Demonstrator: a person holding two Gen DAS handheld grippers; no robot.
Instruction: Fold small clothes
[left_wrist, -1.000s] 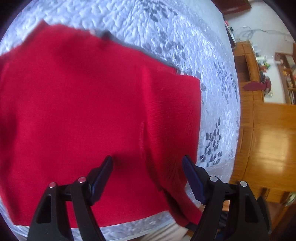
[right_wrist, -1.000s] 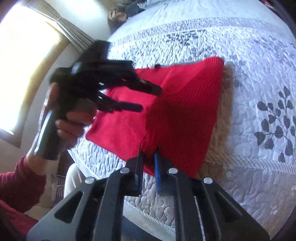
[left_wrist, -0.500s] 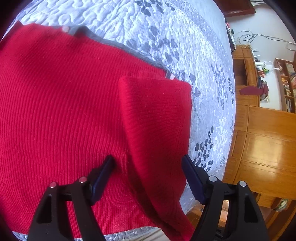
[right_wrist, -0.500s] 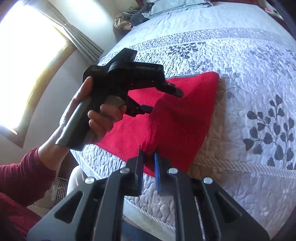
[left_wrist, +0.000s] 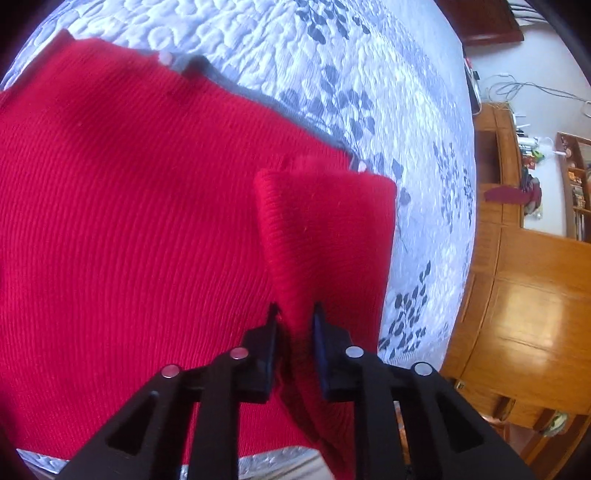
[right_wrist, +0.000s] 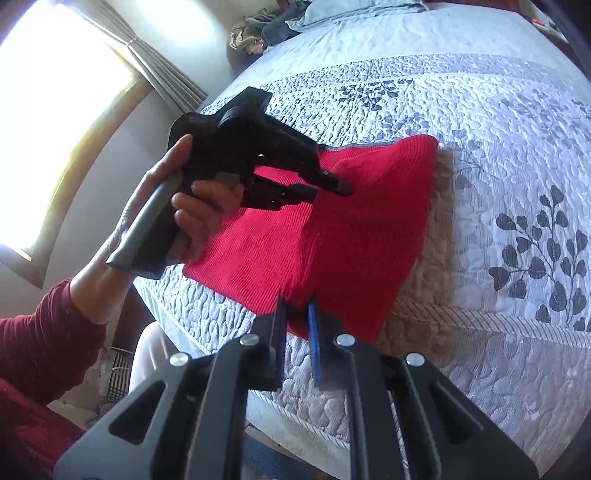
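Note:
A red knitted garment (left_wrist: 129, 221) lies spread on the quilted bed near its front edge; it also shows in the right wrist view (right_wrist: 351, 236). Its right side is raised into a fold (left_wrist: 325, 236). My left gripper (left_wrist: 294, 317) is shut on that raised fold. In the right wrist view the left gripper (right_wrist: 328, 186) hovers over the garment, held by a hand. My right gripper (right_wrist: 296, 308) is shut on the garment's near edge.
The white quilt with grey leaf print (right_wrist: 498, 129) covers the bed. Wooden cabinets (left_wrist: 535, 295) stand to the right of the bed. A window with curtains (right_wrist: 74, 92) is on the left. Pillows and clothes (right_wrist: 295, 18) lie at the far end.
My left gripper was open over the garment and has closed on the raised fold. The right gripper has stayed shut on the near edge.

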